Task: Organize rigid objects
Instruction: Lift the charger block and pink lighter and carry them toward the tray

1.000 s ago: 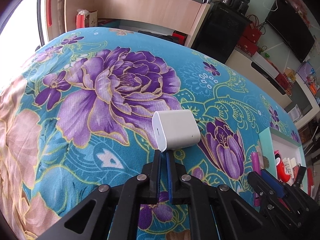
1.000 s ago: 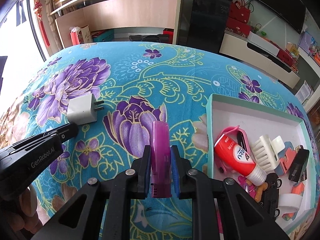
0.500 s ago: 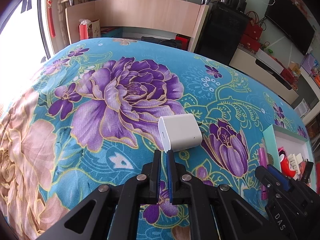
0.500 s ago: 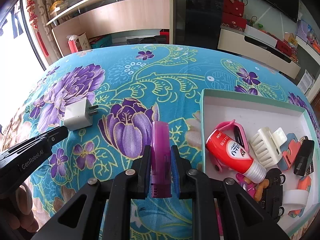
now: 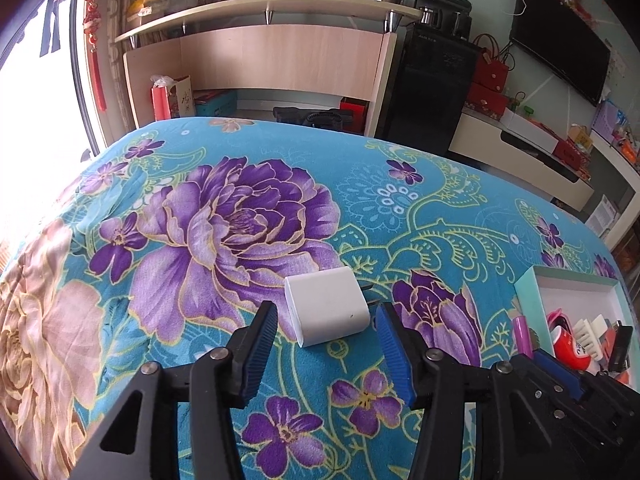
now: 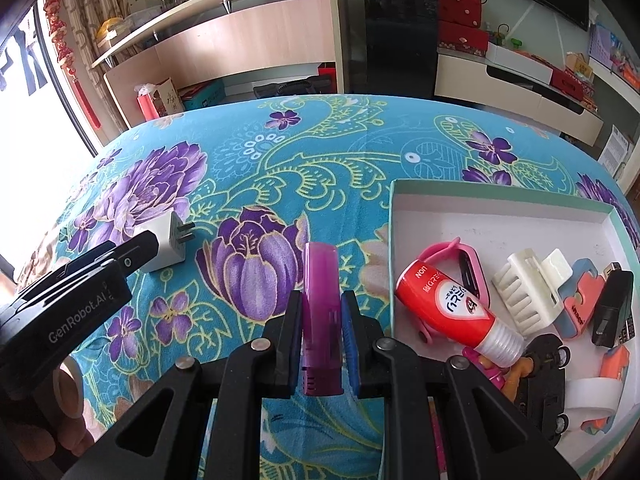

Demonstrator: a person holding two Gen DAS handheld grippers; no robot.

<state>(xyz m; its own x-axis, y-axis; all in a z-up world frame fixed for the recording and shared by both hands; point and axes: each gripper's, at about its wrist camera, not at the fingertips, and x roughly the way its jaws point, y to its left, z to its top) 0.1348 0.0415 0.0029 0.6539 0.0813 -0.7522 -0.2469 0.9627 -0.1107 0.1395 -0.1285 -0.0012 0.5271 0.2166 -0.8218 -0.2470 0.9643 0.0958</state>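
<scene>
White cube-shaped plastic charger (image 5: 326, 311) lies on floral tabletop (image 5: 400, 208), between spread jaws of left hand-held gripper (image 5: 326, 350), ungrasped. Right hand-held gripper (image 6: 322, 320) clamps translucent purple plastic lighter (image 6: 320, 300) beside white tray (image 6: 500, 208), already part-filled; both items remain.

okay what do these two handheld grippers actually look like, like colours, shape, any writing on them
Both are black plastic. The left gripper has two angled fingers lined with ribbed blue pads and silver round bolt heads at the joints. The right gripper has the same black body, blue pads and silver bolts. From the right wrist view, the left one's side carries white "GenRobot.AI" lettering. No cables or sleeves show.
</scene>
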